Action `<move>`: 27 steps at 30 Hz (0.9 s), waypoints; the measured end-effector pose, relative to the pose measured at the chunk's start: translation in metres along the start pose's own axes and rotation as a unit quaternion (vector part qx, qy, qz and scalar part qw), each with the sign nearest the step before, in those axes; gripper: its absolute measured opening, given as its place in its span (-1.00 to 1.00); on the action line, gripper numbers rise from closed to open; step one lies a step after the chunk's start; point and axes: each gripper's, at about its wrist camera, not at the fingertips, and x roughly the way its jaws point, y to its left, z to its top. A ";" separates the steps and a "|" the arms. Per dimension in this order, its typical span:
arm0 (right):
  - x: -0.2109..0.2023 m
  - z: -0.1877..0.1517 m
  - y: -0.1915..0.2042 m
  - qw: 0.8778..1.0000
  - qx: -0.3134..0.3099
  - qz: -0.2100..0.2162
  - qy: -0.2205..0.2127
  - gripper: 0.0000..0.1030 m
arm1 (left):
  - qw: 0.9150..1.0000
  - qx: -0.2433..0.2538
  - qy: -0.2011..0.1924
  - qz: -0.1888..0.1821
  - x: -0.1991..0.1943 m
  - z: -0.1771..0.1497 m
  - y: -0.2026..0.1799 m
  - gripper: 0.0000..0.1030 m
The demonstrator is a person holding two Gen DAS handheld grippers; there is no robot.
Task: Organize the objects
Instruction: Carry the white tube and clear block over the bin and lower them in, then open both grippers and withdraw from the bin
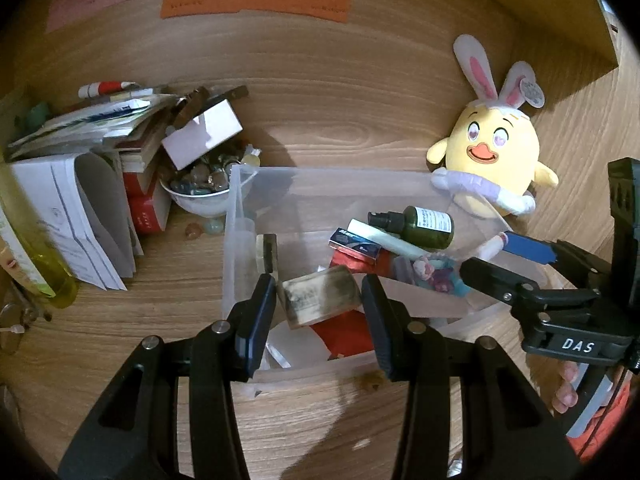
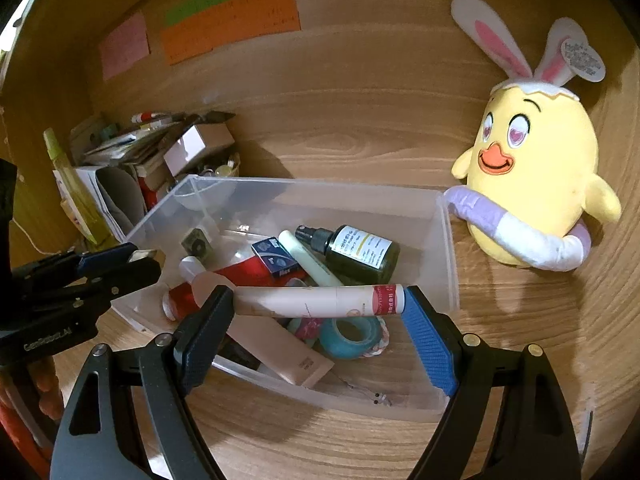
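A clear rectangular plastic bin [image 2: 448, 248] on the wood-grain table [image 2: 360, 440] holds a dark green spray bottle [image 2: 360, 250], a blue tape roll [image 2: 352, 336], a small blue box [image 2: 276, 262] and tubes. Above it, the right tongs [image 2: 316, 320] clamp a long pink-and-white tube [image 2: 320, 300] endwise, jaws wide. The left tongs [image 1: 318, 308] grip a smudged beige block [image 1: 320, 294], partly closed. A yellow plush chick with rabbit ears [image 2: 532, 176] sits just beside the bin.
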 end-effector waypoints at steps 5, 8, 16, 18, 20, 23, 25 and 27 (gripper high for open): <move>0.007 0.000 -0.002 1.000 0.005 0.004 0.010 0.61 | 1.000 0.006 -0.001 0.000 0.000 0.000 -0.002 -0.15; 0.010 0.000 -0.002 1.000 0.005 0.008 0.014 0.61 | 1.000 0.008 0.000 -0.001 0.000 -0.001 -0.004 -0.06; 0.007 0.000 0.000 1.000 0.002 0.014 0.020 0.61 | 1.000 0.012 -0.018 0.000 -0.015 -0.001 -0.007 0.34; 0.002 0.001 0.000 1.000 0.004 0.015 0.016 0.61 | 1.000 0.014 -0.022 0.001 -0.020 -0.001 -0.009 0.38; -0.003 0.001 0.001 1.000 0.003 0.013 0.011 0.61 | 1.000 0.016 -0.024 0.002 -0.025 -0.002 -0.009 0.46; -0.012 0.001 0.002 1.000 0.003 0.012 0.003 0.61 | 0.999 0.019 -0.029 0.008 -0.033 -0.006 -0.010 0.55; -0.019 0.000 0.003 1.000 0.003 0.014 -0.003 0.62 | 0.999 0.021 -0.031 0.012 -0.037 -0.008 -0.011 0.63; -0.025 -0.001 0.004 1.000 0.003 0.015 -0.008 0.61 | 0.999 0.022 -0.031 0.014 -0.043 -0.013 -0.011 0.70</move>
